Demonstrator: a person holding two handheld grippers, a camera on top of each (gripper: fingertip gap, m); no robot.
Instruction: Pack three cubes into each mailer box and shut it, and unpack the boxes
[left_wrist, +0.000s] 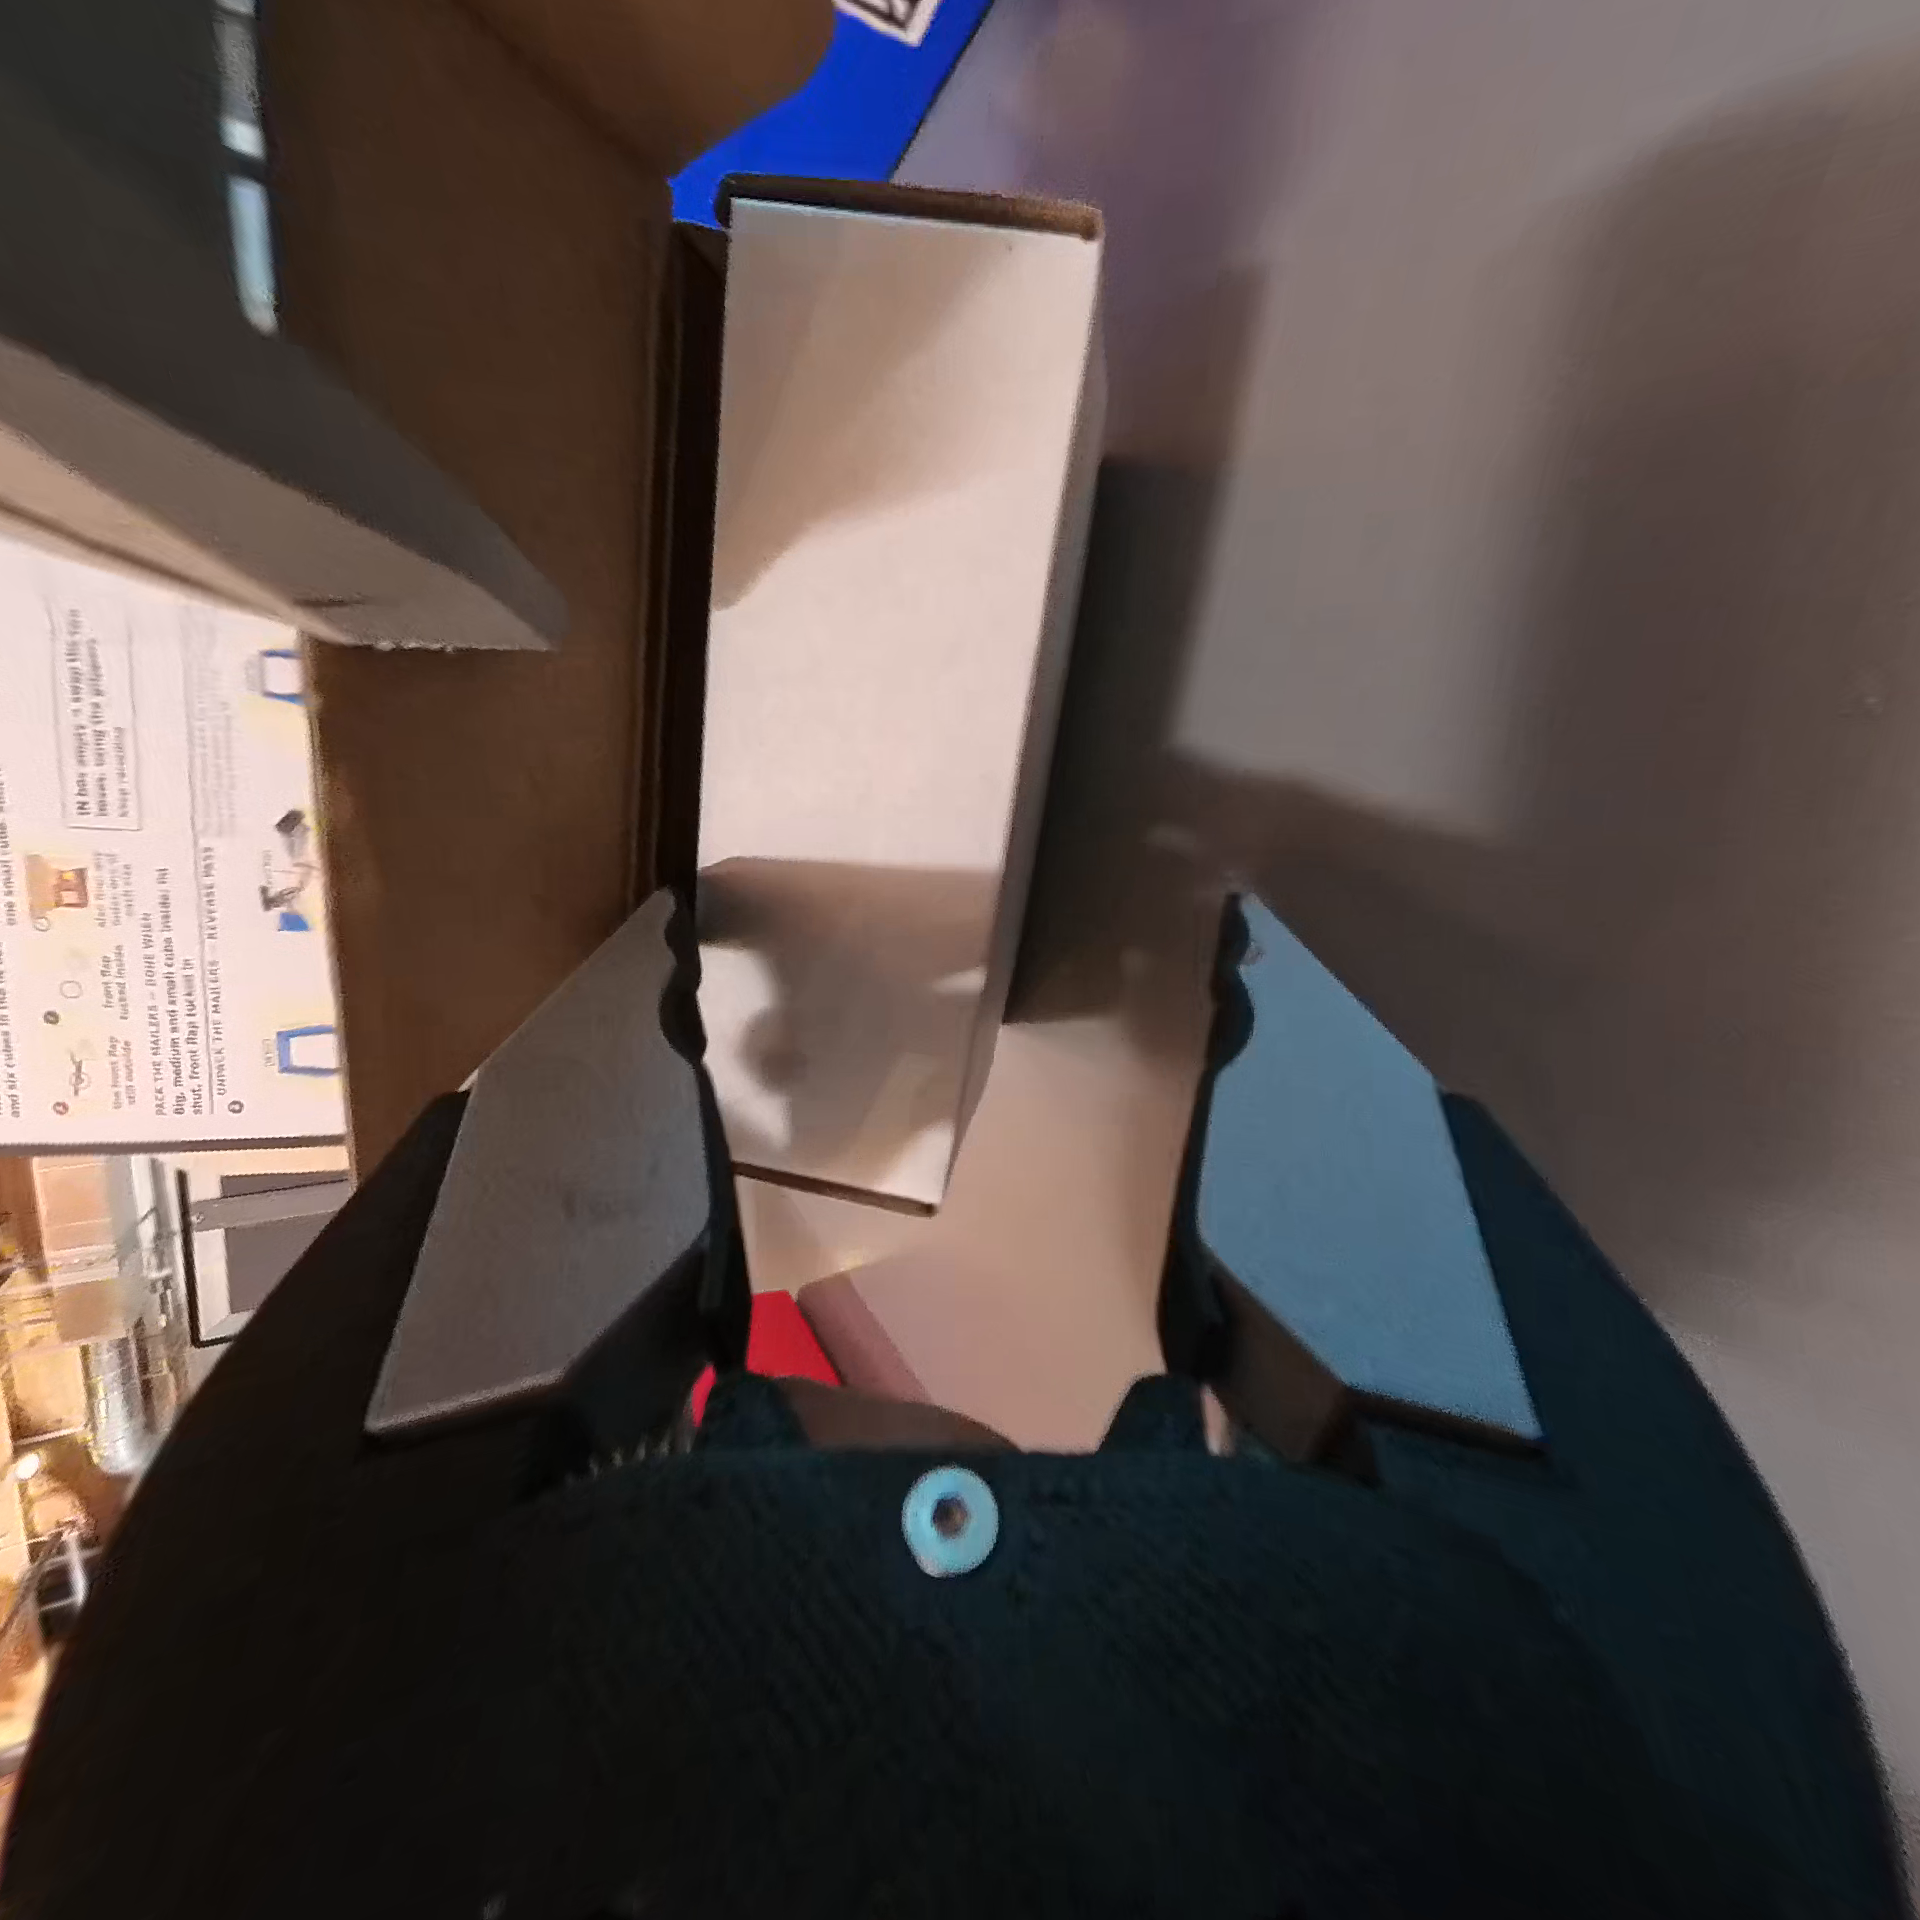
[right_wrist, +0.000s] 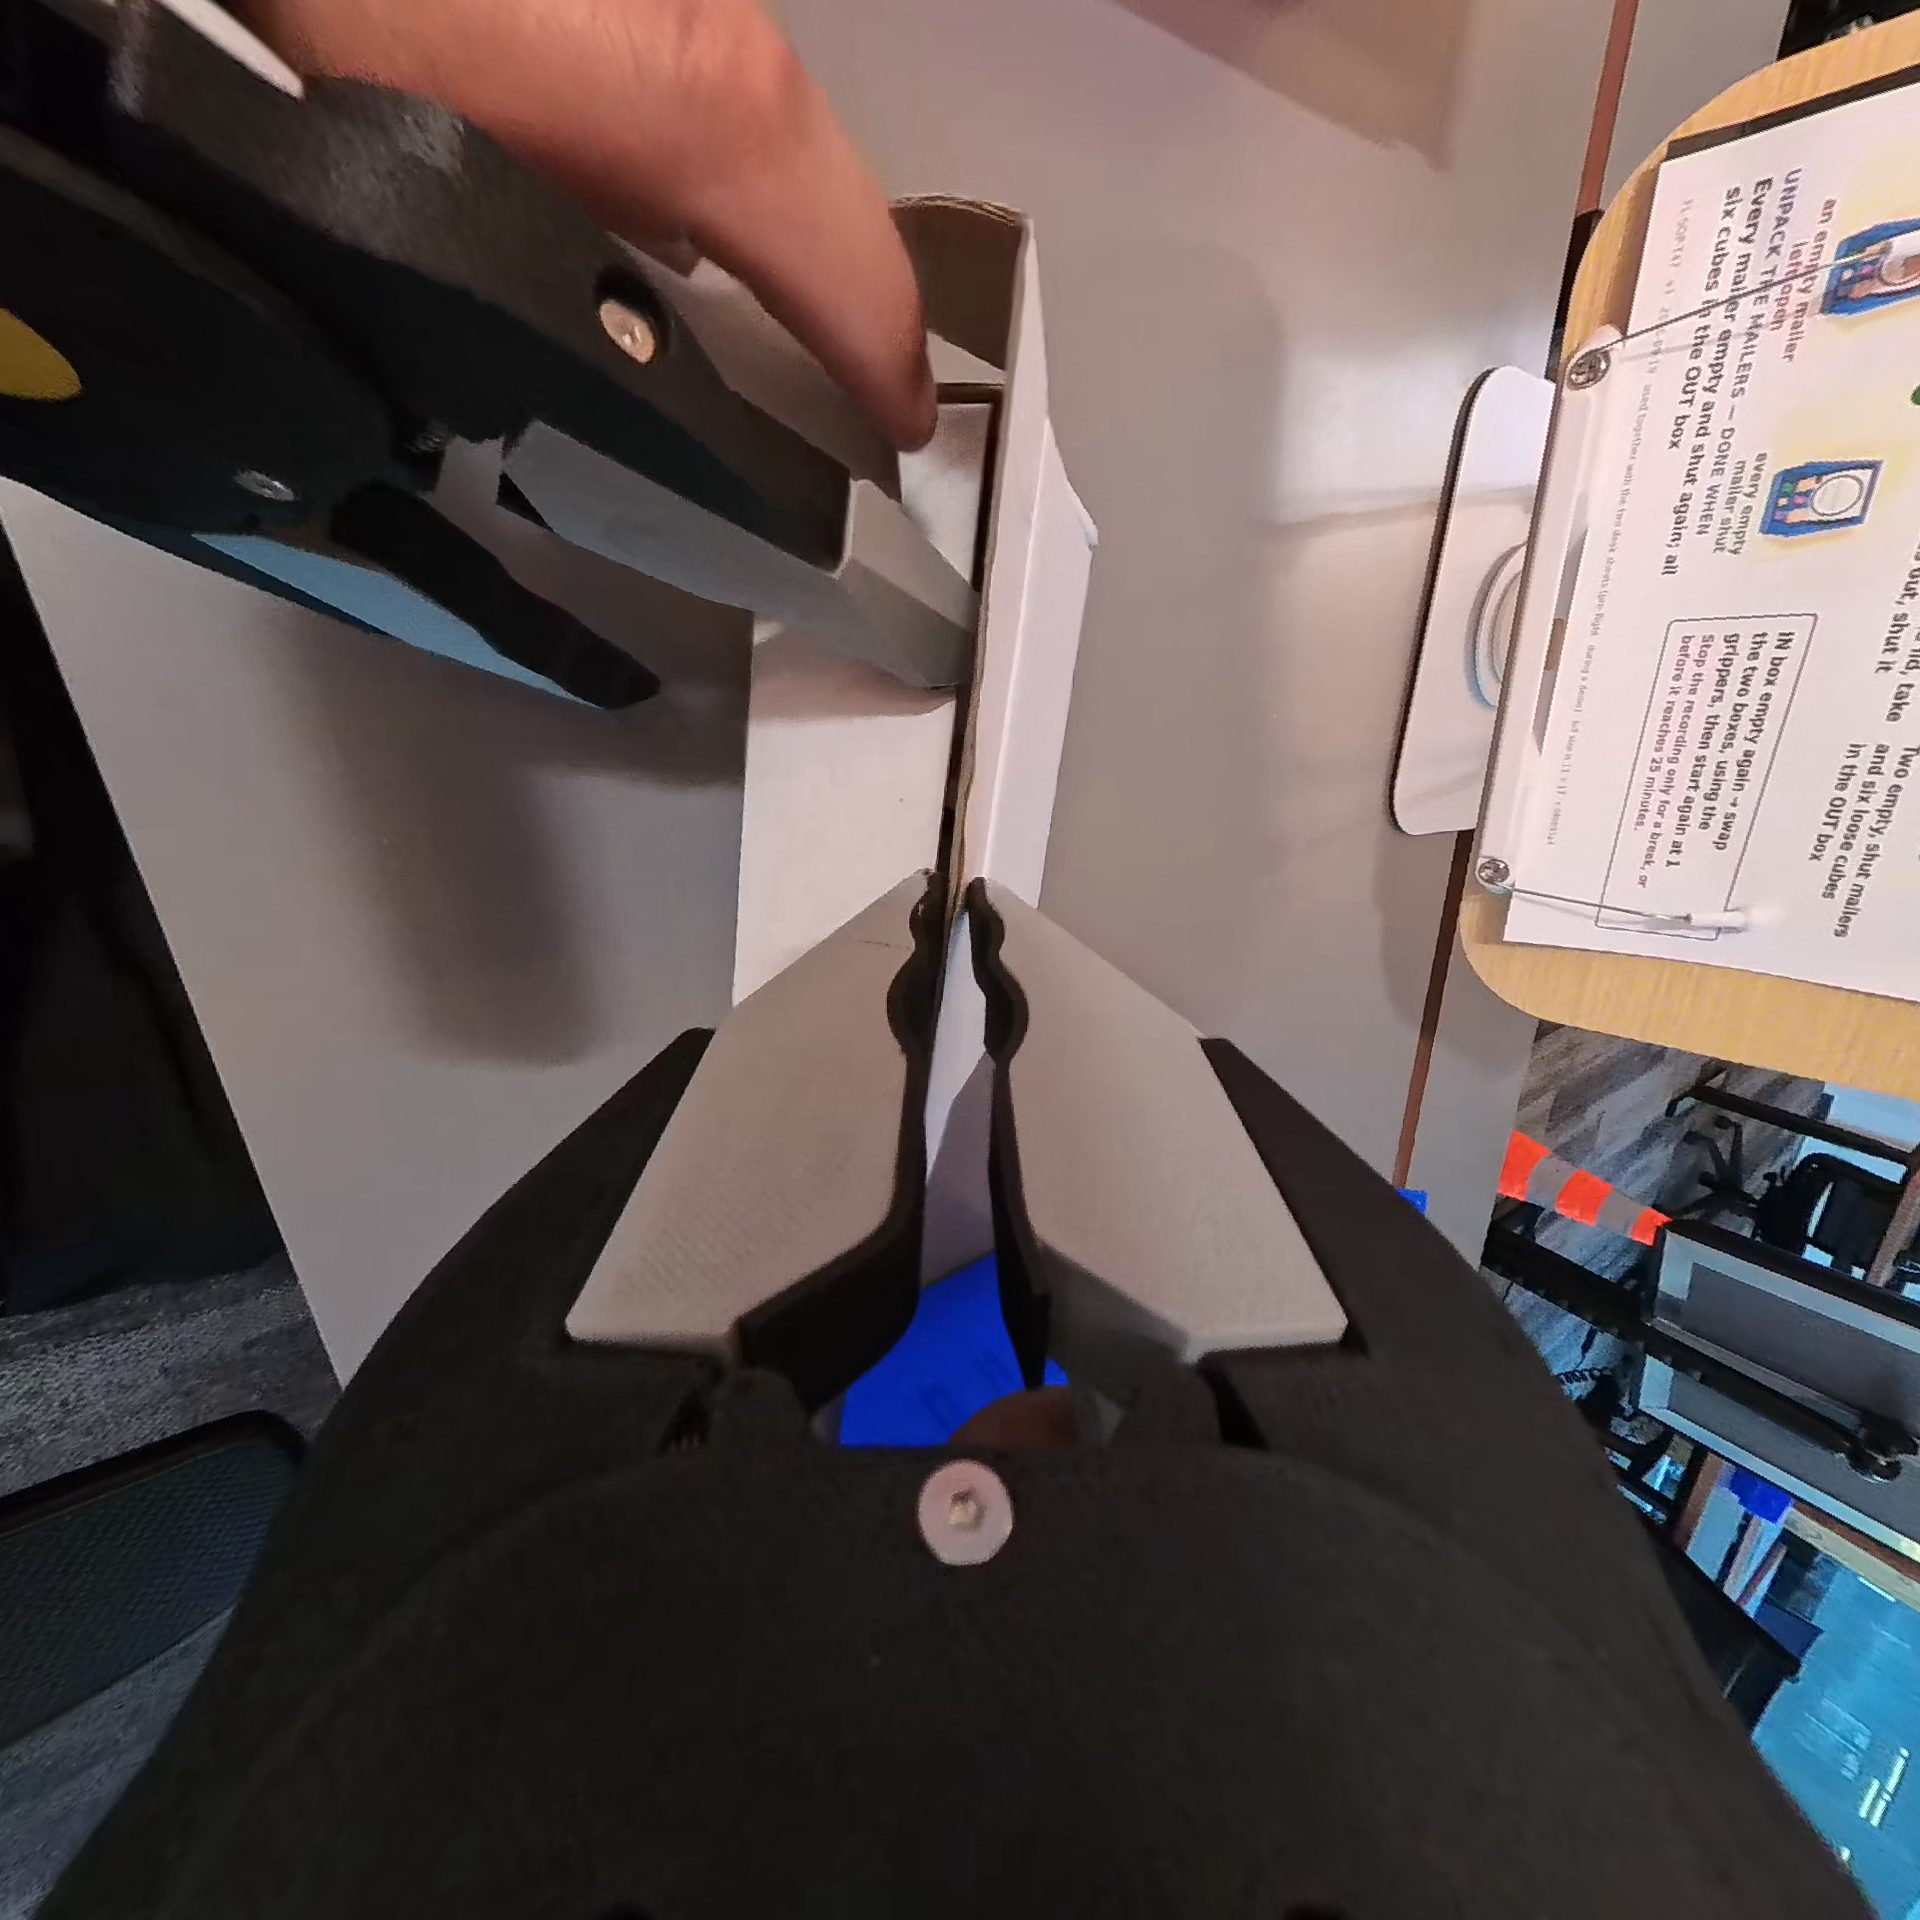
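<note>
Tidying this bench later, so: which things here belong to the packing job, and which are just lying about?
Job:
- white mailer box, wall pinched by the right hand-held gripper
- left hand-held gripper, open
- red cube

Lying about:
- instruction sheet
- white round stand

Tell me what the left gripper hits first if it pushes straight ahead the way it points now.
Most likely the white mailer box: it already lies between the open fingers of the left gripper, so going forward the gripper would slide along it. Depth is blurred, so take this with caution.
</note>
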